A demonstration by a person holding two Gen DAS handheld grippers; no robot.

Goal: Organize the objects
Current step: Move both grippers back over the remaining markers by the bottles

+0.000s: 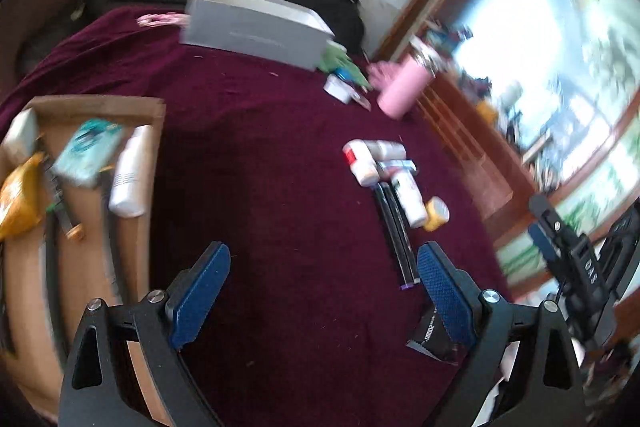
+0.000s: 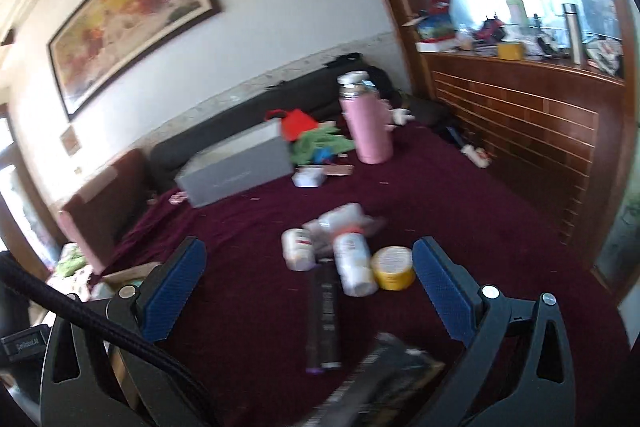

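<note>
Ahead of open right tool (image 2: 310,291), toiletry bottles (image 2: 352,263), unheld

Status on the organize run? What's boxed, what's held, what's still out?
Done: the cardboard box already holds a white bottle, a teal pack and a yellow bag. In hand: nothing; left gripper and right gripper are both open. Left: the bottle cluster, yellow jar and black tubes on the maroon cloth.
</note>
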